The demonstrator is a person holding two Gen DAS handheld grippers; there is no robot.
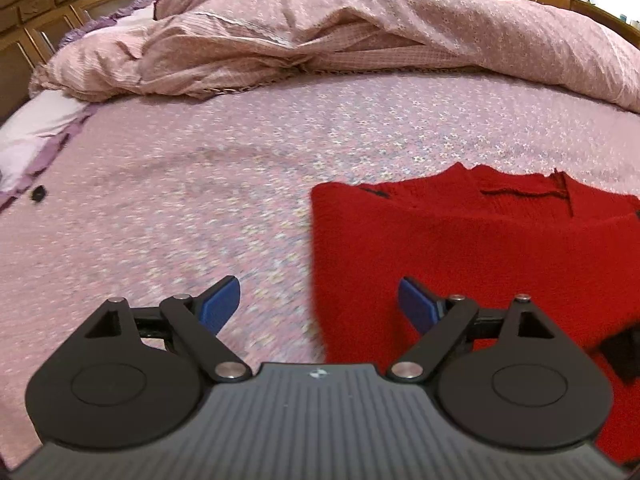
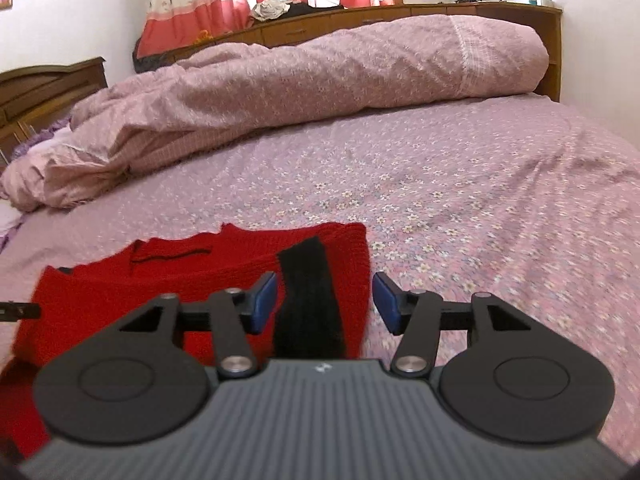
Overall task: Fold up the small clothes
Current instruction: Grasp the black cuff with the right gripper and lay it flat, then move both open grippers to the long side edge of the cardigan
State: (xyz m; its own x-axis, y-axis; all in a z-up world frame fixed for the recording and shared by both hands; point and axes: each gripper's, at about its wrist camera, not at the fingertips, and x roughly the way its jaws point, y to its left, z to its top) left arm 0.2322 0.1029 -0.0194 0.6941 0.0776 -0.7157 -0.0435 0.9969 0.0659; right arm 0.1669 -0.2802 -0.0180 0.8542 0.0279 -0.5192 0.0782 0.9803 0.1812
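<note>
- Slack risk: left tool (image 1: 319,307), jaws wide and empty, hovers at the left edge of the red knitted sweater (image 1: 472,248) on the floral pink bedsheet (image 1: 200,208); a shallow bite could drag one layer.
- Right tool (image 2: 324,301), half open and holding nothing, straddles the black cuff band (image 2: 306,296); snagging it may undo the fold.

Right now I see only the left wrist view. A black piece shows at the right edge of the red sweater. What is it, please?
Observer: In the right wrist view it is a black cuff on a sleeve folded over the red sweater.
Operator: Is the right gripper holding this cuff?
Observer: No. The right gripper is open; the cuff lies between its pads, untouched.
Operator: What is on the bed to the right of the sweater?
Observer: Only bare flowered sheet there, with the rolled quilt behind it.
</note>
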